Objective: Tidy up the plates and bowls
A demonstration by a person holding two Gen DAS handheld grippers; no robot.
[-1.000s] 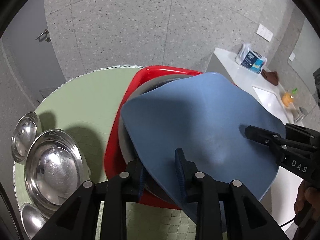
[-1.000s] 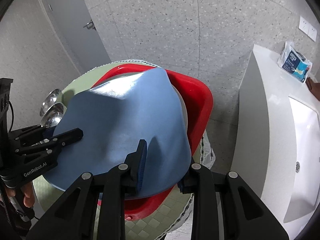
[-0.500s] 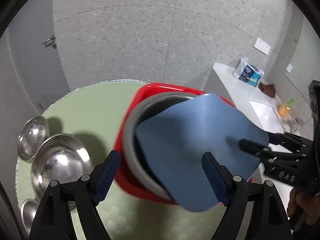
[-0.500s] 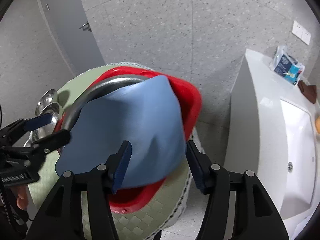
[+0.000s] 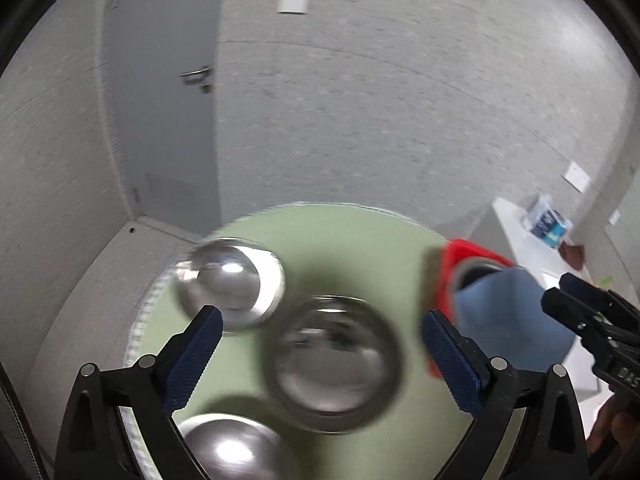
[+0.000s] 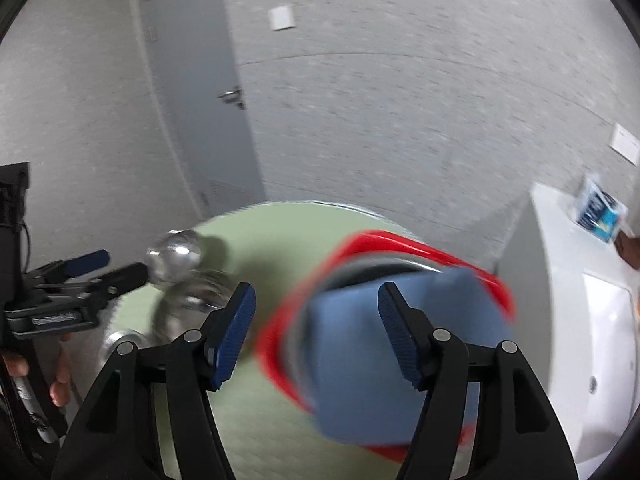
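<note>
Left claw point(image 5: 320, 344): we hold it wide open, empty, above the steel bowls point(image 5: 332, 360).
Right claw point(image 6: 316, 320): open, gripping nothing, over the blue plate point(image 6: 384, 356).
Plate: lies in the red basin point(image 6: 400, 240) at the desk's point(image 5: 352, 240) right edge.
Bowls: three loose by the left edge.
Progress: we judge the plate done, bowls left.

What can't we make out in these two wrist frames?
- Left wrist: nearest steel bowl cut off by bottom edge and jaws.
- Both views: motion blur smears the steel bowls and blue plate.
- Right wrist: grey dish under the plate in the red basin mostly hidden.
</note>
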